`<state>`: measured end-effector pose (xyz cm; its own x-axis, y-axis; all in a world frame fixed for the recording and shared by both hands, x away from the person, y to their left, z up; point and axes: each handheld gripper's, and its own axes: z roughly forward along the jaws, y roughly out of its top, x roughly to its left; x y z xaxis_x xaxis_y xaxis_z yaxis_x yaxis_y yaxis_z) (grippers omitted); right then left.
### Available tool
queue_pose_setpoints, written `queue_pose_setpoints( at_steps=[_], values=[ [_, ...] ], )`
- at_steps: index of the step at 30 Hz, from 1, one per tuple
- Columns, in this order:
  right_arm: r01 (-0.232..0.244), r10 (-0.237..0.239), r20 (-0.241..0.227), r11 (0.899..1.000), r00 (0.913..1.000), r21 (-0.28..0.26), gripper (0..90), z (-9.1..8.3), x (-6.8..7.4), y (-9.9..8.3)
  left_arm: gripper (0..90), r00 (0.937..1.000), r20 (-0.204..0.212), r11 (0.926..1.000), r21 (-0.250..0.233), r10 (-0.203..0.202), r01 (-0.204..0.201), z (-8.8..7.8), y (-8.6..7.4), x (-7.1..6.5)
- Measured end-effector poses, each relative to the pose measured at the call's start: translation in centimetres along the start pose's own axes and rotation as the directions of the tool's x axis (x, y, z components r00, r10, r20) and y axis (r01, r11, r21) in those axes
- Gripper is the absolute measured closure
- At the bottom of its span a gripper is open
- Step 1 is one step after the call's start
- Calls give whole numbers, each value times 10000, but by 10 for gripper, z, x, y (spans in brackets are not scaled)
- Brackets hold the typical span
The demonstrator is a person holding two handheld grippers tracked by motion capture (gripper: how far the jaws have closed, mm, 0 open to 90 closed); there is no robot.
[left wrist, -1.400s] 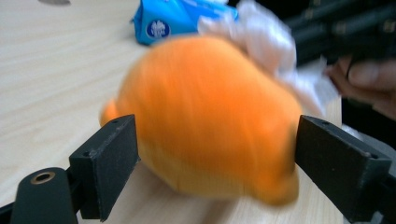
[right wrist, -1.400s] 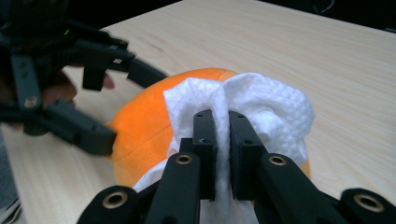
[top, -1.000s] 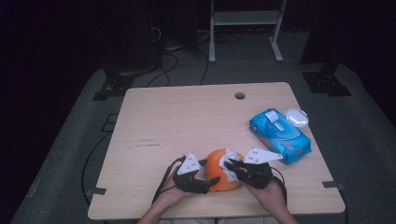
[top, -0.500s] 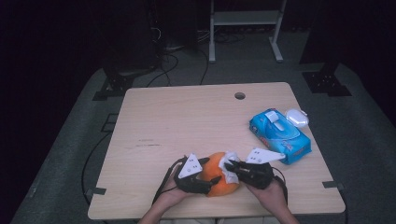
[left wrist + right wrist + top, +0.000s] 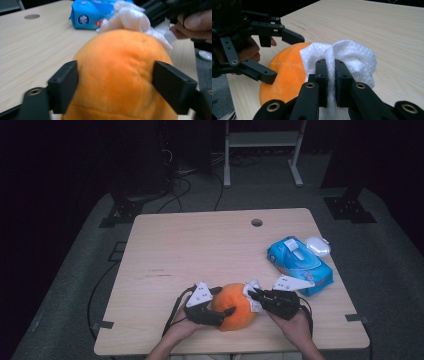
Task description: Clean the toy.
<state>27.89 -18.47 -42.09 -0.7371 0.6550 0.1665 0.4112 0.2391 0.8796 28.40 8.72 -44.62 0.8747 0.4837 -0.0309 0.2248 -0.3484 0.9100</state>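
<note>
Near the front edge of the worktop (image 5: pixel 165 250), an orange plush ball (image 5: pixel 236 306) is clamped between the spread jaws of the left gripper (image 5: pixel 226 311). A crumpled white wipe (image 5: pixel 352 56) is pinched in the nearly closed right gripper (image 5: pixel 331 68) and pressed against the ball's right side. A blue wipes pack (image 5: pixel 299 264) is seen farther right.

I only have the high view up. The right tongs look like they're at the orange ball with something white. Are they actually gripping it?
Observer: Yes. In the right gripper view the right tongs are shut on a white wipe, which is pinched between the jaws.
Operator: And the left tongs, are they holding the ball?
Observer: The left tongs straddle the orange plush ball, one jaw against each side.
Operator: Is the wipe touching the ball?
Observer: Yes, it lies pressed against the ball's far side in the left gripper view.
</note>
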Motion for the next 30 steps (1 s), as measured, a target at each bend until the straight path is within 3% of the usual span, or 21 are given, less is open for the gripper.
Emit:
queue_pose_setpoints(
  at_steps=[5,10,13,16,19,22,28,30],
  values=[
    [-750,750,-10,9970,9972,191,816,4,-14,-8,288,9999,-100,9998,157,104,-103,2,-3,-2],
    [-920,891,533,9943,9946,541,816,8,-25,-15,288,9998,-128,9998,168,118,-116,2,-3,-3],
    [-1150,1121,542,9920,9922,527,816,8,-28,-16,288,9999,-58,9998,155,90,-89,3,-3,-4],
    [-1018,1005,422,9944,9940,299,817,6,-23,-11,288,9996,20,9995,169,284,-284,4,-2,-7],
    [-808,806,-122,9966,9967,-173,815,2,-12,-2,288,9985,24,9984,158,550,-550,5,-1,-12],
    [-455,455,-84,9989,9989,-66,815,3,-7,1,289,9978,-32,9977,197,655,-654,5,-1,-14],
    [-1327,1318,259,9905,9909,374,814,6,-27,-13,289,9977,-77,9975,233,670,-668,6,0,-16],
    [-1177,1167,290,9925,9927,334,817,5,-23,-9,289,9977,-89,9975,232,676,-673,7,0,-17]
  ],
)
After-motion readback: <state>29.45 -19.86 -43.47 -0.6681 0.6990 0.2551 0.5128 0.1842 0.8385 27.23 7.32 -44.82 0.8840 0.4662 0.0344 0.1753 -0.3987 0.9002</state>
